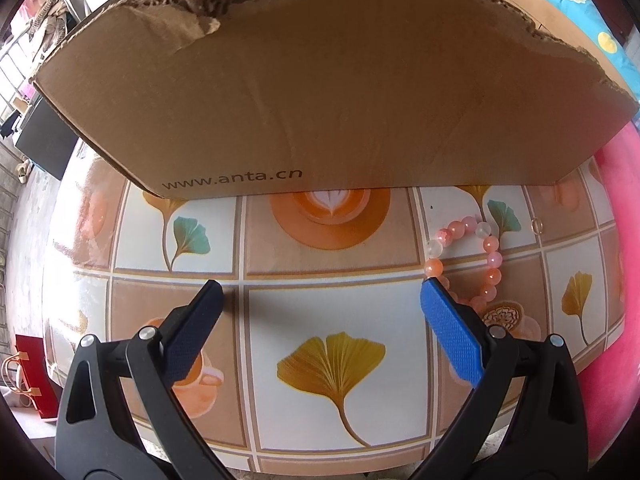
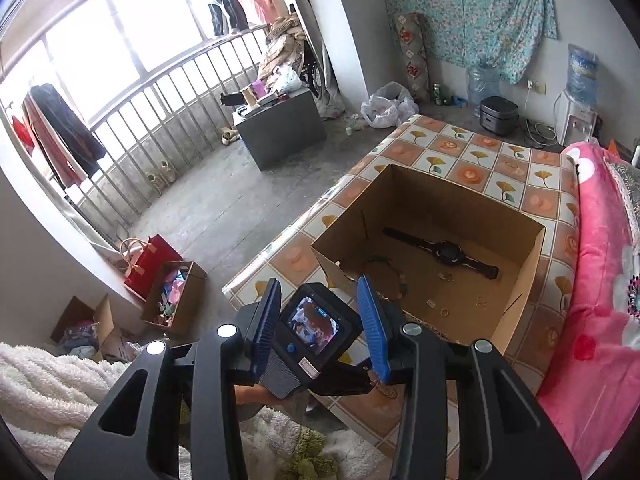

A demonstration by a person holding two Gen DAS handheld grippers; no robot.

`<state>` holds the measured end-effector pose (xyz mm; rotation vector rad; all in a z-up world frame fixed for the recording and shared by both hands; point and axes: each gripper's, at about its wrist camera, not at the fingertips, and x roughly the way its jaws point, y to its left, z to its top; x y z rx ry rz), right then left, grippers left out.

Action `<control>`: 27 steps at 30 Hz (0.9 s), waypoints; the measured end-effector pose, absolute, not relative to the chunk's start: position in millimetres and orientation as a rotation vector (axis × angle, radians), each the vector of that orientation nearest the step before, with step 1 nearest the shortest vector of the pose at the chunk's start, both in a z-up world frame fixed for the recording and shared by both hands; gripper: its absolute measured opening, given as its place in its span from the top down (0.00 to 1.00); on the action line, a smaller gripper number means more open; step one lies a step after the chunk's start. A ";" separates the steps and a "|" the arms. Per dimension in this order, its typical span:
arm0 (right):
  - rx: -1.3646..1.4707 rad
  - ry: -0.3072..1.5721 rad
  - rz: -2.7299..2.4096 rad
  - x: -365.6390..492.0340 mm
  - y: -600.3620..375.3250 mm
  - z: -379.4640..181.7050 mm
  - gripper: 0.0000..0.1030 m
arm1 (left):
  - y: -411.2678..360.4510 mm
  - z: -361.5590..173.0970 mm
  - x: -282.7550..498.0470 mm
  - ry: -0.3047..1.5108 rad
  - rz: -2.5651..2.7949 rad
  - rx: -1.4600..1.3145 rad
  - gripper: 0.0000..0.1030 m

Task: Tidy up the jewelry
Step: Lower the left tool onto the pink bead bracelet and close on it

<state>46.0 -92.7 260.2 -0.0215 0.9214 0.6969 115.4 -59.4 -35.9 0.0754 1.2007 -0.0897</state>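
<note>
In the left wrist view my left gripper is open and empty, low over the patterned table. A pink and white bead bracelet lies on the table just beyond and right of the right fingertip. A small gold ring lies further right. The cardboard box stands right ahead. In the right wrist view my right gripper is open and empty, high above the table, with the left gripper's camera body below it. The box holds a black watch, a green bead necklace and small rings.
The table is covered by a tiled ginkgo-leaf cloth. A pink blanket lies along its right side and a white fluffy blanket at lower left. On the floor stand a red bag and open boxes.
</note>
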 end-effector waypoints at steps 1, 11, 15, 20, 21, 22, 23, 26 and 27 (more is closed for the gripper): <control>-0.014 0.924 0.695 46.8 -95.9 259.0 0.62 | -60.6 -35.2 116.7 1.198 -0.089 0.075 0.07; 0.047 0.997 0.627 55.9 -122.5 236.7 0.68 | -68.0 -22.3 134.8 1.197 -0.072 0.064 0.07; 0.069 1.049 0.538 53.3 -129.2 227.3 0.67 | -69.8 -18.7 135.8 1.193 -0.075 0.066 0.07; 0.125 1.079 0.475 52.6 -144.8 186.3 0.47 | -71.4 -21.6 129.2 1.173 -0.084 0.071 0.07; 0.161 1.096 0.433 56.3 -150.2 174.0 0.47 | -71.9 -20.9 126.6 1.174 -0.083 0.069 0.07; 0.196 1.113 0.419 57.5 -154.5 163.6 0.47 | -72.4 -20.1 126.4 1.174 -0.088 0.073 0.07; 0.216 1.117 0.415 54.5 -157.3 157.2 0.47 | -72.6 -19.3 125.7 1.172 -0.096 0.077 0.07; 0.219 1.051 0.356 33.5 -165.9 148.9 0.42 | -72.9 -17.7 121.9 1.146 -0.113 0.088 0.07; 0.220 1.021 0.331 26.1 -170.5 146.3 0.36 | -67.6 -20.8 124.0 1.139 -0.115 0.088 0.07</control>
